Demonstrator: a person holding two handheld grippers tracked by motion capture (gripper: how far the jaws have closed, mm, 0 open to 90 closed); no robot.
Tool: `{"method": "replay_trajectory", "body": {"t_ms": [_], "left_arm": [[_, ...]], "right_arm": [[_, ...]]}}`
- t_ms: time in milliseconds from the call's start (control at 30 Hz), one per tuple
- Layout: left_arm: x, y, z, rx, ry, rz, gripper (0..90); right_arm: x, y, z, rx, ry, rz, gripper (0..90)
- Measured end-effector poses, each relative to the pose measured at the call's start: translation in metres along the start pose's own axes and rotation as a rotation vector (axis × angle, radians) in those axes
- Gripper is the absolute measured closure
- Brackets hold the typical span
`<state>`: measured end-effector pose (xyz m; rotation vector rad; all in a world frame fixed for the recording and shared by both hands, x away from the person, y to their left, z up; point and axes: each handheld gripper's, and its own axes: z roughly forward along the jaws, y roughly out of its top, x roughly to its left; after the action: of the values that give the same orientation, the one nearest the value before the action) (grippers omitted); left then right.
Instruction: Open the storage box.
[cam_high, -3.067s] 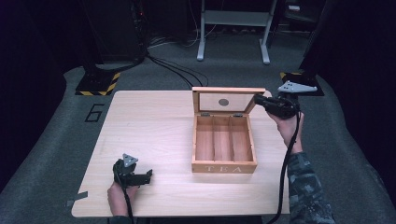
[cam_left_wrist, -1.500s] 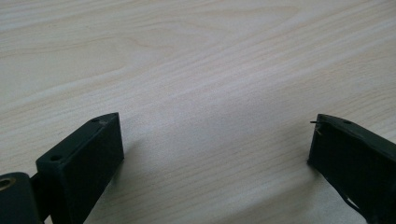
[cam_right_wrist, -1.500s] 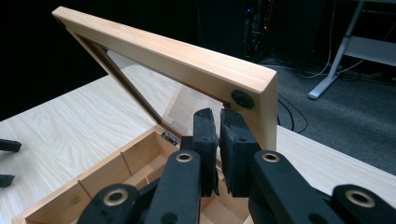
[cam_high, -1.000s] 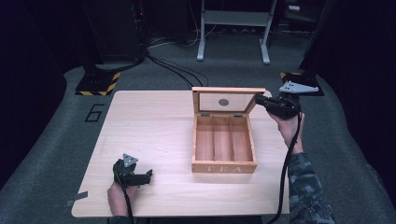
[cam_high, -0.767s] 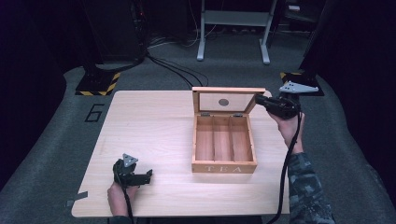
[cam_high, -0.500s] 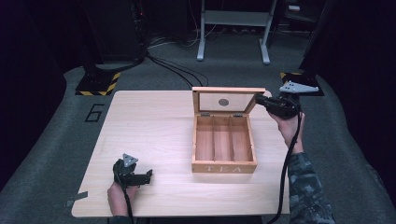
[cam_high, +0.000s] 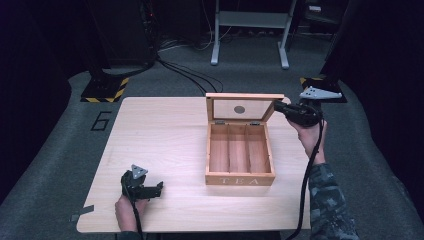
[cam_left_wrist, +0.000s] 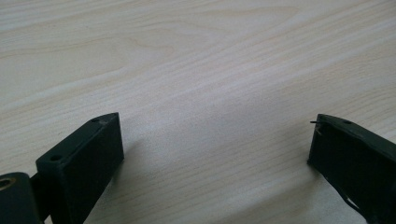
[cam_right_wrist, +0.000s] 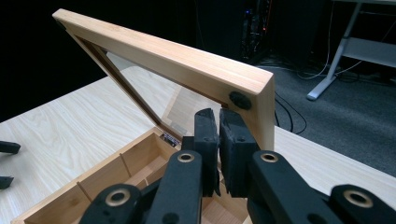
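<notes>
I see the rectangular wooden tea box (cam_high: 240, 159), smooth pale-orange timber with three long slots, on the right half of the pale wood-grain counter (cam_high: 165, 135); its long axis runs away from me, "TEA" front facing me. Its glass-paned framed lid (cam_high: 244, 106) stands upright at the far edge. My right tongs (cam_right_wrist: 218, 140) sit pressed together against the lid's corner (matte black pads). My left tongs (cam_left_wrist: 212, 154) gape apart over bare counter.

Light wooden table (cam_high: 165, 135), open tea box (cam_high: 240, 155), left hand-held gripper (cam_high: 142, 186) seemingly resting on it
</notes>
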<state>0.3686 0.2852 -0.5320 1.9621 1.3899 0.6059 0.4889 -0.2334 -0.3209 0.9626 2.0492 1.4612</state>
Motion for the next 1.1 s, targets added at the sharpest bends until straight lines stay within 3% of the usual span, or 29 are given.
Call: {"method": "replay_trajectory", "body": {"t_ms": [1100], "left_arm": [[-0.0002, -0.0001, 0.0002, -0.003, 0.002, -0.001, 2.9]], "right_arm": [[-0.0011, -0.0003, 0.0003, -0.003, 0.003, 0.006, 87.2]]}}
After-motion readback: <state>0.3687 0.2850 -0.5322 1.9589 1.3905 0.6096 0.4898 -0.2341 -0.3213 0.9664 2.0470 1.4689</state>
